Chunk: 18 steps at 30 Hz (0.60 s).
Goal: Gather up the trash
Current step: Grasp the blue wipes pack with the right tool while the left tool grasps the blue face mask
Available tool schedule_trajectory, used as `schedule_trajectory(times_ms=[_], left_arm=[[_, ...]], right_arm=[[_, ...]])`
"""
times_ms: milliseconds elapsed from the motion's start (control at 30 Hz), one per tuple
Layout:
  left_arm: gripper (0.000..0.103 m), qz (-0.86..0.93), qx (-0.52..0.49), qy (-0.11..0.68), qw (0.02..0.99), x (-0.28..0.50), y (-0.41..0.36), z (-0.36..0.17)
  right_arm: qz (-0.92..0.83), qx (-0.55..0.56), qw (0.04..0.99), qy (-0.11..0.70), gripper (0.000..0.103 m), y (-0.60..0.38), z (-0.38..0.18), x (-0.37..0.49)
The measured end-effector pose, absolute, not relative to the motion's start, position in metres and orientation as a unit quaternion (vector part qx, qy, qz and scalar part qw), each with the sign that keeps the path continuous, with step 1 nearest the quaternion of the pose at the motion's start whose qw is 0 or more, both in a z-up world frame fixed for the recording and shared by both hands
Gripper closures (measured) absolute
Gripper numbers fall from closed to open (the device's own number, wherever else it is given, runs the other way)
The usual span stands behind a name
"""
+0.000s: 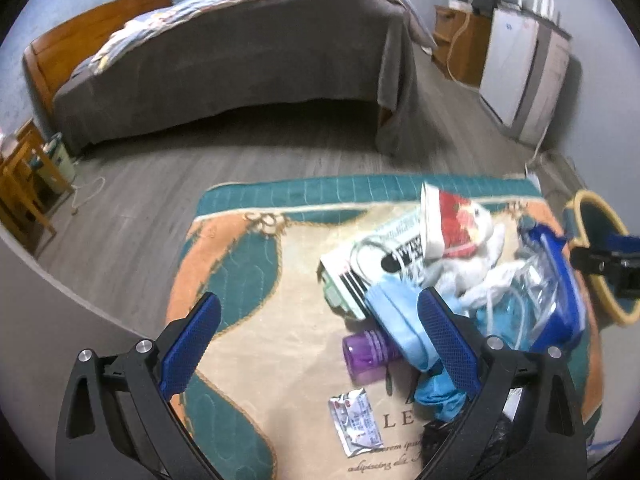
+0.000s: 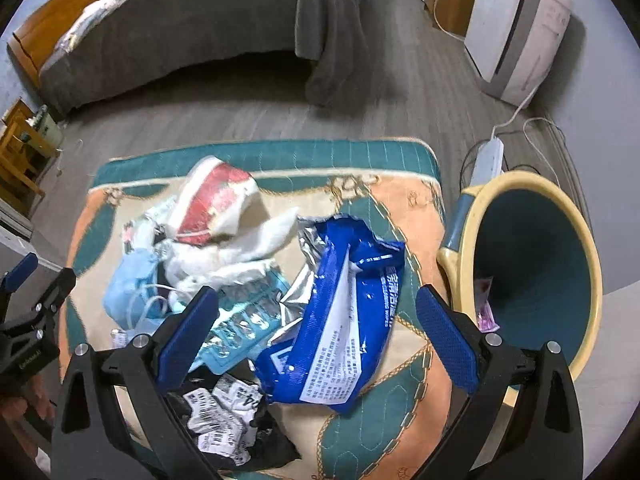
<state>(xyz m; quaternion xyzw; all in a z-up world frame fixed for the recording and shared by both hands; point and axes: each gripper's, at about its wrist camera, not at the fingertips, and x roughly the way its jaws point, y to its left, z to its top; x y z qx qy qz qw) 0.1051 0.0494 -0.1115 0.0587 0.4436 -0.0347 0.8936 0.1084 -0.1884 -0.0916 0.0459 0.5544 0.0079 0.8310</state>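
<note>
Trash, the blue foil bag (image 2: pixel 344 320), lies centre frame on the rug (image 2: pixel 400 208); right gripper (image 2: pixel 316 344) hovers wide open, empty, left gripper (image 1: pixel 320 344) likewise. Best pinch one bag edge, then swing right to the bin (image 2: pixel 532 264).

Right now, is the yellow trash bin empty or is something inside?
Nearly empty, not quite. The right wrist view looks into the yellow trash bin, and one small pink wrapper lies against its teal inside wall; the rest is bare.
</note>
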Motion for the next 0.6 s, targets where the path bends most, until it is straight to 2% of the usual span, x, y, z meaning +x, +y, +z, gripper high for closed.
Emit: schedule_trajectory(times_ms=[333,500,600], left_arm=[[0.007,-0.068,0.085,0.475,0.873,0.108,0.021,-0.141],[0.01,-0.089,0.076,0.486,0.866,0.111,0.012,-0.148],[0.019,-0.104,0.071,0.491,0.862,0.112,0.008,-0.15]], right_arm=[[-0.007,0.039,0.816,0.576,0.007,-0.195,-0.113,0.11],[-0.001,0.032,0.804,0.594,0.022,-0.194,-0.128,0.11],[0.008,0.036,0.797,0.603,0.034,-0.196,-0.137,0.11]])
